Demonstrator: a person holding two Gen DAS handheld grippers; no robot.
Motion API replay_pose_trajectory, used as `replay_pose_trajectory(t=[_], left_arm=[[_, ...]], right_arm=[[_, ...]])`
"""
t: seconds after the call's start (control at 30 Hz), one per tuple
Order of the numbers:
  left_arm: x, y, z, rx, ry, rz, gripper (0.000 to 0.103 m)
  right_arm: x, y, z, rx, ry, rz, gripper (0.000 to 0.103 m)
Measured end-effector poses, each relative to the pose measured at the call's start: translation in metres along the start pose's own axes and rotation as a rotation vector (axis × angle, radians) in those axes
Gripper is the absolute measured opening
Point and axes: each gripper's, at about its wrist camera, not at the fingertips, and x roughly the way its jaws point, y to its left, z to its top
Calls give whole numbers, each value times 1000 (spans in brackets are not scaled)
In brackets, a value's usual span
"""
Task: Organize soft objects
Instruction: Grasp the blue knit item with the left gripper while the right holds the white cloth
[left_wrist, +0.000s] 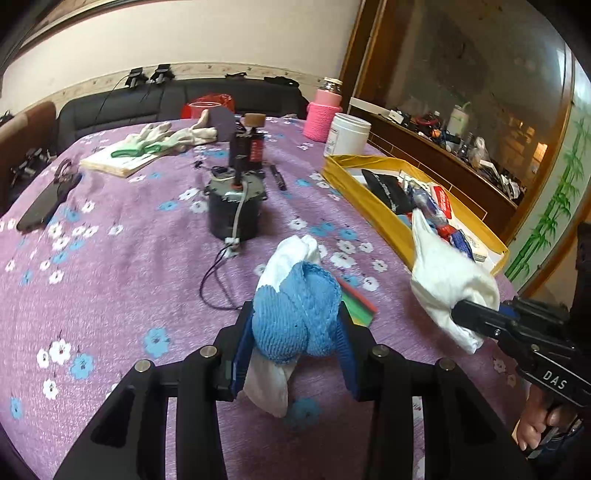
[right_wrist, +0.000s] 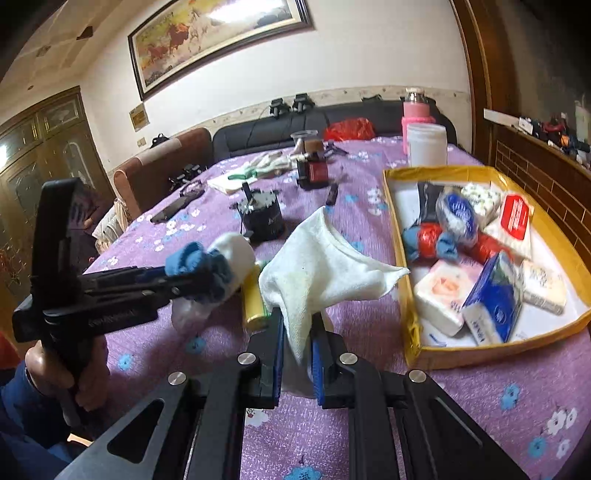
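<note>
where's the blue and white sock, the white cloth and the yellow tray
blue and white sock (left_wrist: 295, 314), left wrist view, on its blue knit end
white cloth (right_wrist: 325, 269), right wrist view, on its middle
yellow tray (right_wrist: 413, 347), right wrist view, on its near wall

My table (left_wrist: 122, 266), under its purple cloth with blue and white flowers

Mid-frame in my left view stands a dark round motor (left_wrist: 231, 206) with a grey cable; behind it a dark bottle with a red label (left_wrist: 246, 147), and a black pen (left_wrist: 277, 177) to its right. Upper left lie white work gloves (left_wrist: 166, 136) on a pale book (left_wrist: 118, 160); at the left edge, a black phone (left_wrist: 42, 208). To the right sits a yellow tray (left_wrist: 384, 218) full of packets, with a white jar (left_wrist: 347, 134) and a pink knitted bottle (left_wrist: 322, 114) behind it. Near my tongs lie coloured sheets (left_wrist: 360, 301) and, in my right view, a yellow tube (right_wrist: 254, 301).
</note>
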Motion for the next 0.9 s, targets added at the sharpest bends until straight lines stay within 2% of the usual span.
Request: replay_pose_trajectory(t=[0.17,0.67,0.83,0.9], left_arm=[[-10,16,-5,-25,-5,-7,40],[-45,78,-26,-148,-22,39,40],[-49,85,-25,-159,-34,29,41],[-51,86,-22,-159,-32,23,48]], right_arm=[[1,4,-1,-10,12,0,14],[18,28,0,-58,41,50,14],[22,31,1,-59,46,57,14],[24,33,1,-61,51,61,14]])
